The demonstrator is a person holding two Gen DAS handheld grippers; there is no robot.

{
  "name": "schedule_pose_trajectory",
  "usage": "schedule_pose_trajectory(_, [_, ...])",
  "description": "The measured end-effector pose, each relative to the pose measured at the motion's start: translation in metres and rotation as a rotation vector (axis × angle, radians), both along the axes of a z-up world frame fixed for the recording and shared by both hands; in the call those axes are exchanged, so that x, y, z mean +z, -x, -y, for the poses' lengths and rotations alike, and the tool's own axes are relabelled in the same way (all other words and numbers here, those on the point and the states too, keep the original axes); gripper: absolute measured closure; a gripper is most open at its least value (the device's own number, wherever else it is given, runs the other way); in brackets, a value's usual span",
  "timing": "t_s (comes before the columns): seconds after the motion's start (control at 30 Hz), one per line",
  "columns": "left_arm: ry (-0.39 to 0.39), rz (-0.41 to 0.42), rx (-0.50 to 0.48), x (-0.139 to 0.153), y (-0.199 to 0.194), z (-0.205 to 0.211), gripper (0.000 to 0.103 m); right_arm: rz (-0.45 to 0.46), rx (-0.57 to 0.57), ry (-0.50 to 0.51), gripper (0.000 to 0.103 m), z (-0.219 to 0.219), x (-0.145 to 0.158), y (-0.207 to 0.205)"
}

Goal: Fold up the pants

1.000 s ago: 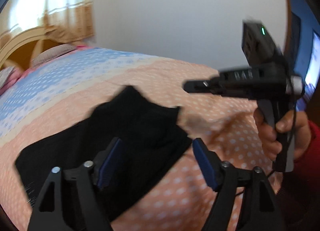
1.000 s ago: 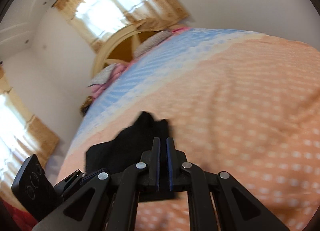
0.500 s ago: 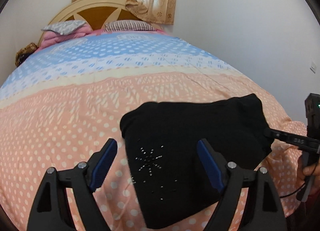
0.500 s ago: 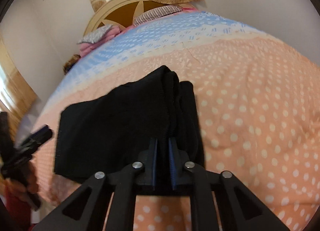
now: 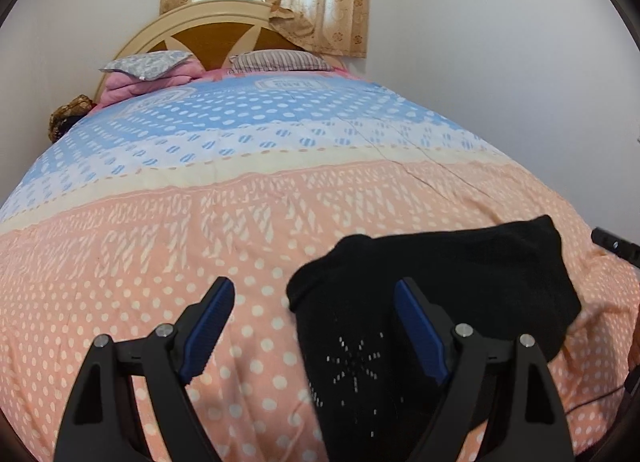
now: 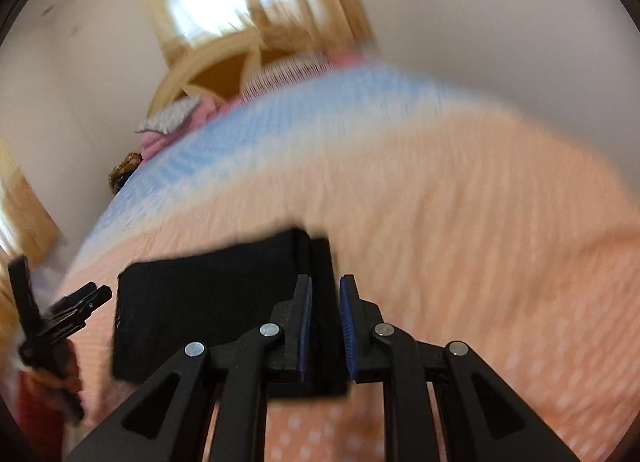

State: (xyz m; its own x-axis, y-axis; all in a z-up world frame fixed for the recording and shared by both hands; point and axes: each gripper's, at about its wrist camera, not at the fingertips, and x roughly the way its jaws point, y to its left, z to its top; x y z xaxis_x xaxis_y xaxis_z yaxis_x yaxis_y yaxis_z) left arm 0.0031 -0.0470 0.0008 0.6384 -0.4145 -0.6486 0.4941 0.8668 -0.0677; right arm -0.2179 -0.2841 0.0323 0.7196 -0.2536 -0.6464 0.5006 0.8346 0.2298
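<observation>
The black pants (image 5: 440,294) are lying folded into a compact bundle on the bed (image 5: 160,262), sitting in the lower right of the left wrist view and the lower left-centre of the right wrist view. The left tool (image 5: 314,332) is hanging above the bedcover with its jaws standing wide and gripping nothing; the pants' left edge is showing between its fingers but lying below them, untouched. The right tool (image 6: 324,326) is hovering at the bundle's right edge with a narrow gap between its pads; its jaws have just been opening, and the black cloth is showing in that gap, apparently no longer pinched, though blur is making this hard to confirm. The step in hand is probably letting go after the final fold. Doing it well is meaning opening fully before lifting away, so no layer is dragging up, and keeping the left tool ready for pressing or squaring the stack's loose upper corner if edges are slipping.
</observation>
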Motion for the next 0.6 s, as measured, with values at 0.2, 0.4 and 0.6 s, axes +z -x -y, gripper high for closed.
schedule_pose_trajectory(0.2, [-0.038, 0.021, 0.046, -0.009, -0.005, 0.020, 0.018, -0.114, 0.161, 0.101, 0.088, -0.021, -0.033, -0.087])
schedule_pose_trajectory(0.4, [-0.102, -0.064, 0.045, -0.035, -0.027, 0.036, 0.017, -0.112, 0.124, 0.024, 0.087, 0.005, -0.065, -0.112])
schedule_pose_trajectory(0.6, [-0.092, -0.061, 0.069, -0.018, -0.019, 0.031, 0.017, -0.062, 0.077, -0.029, 0.087, -0.001, -0.040, -0.097])
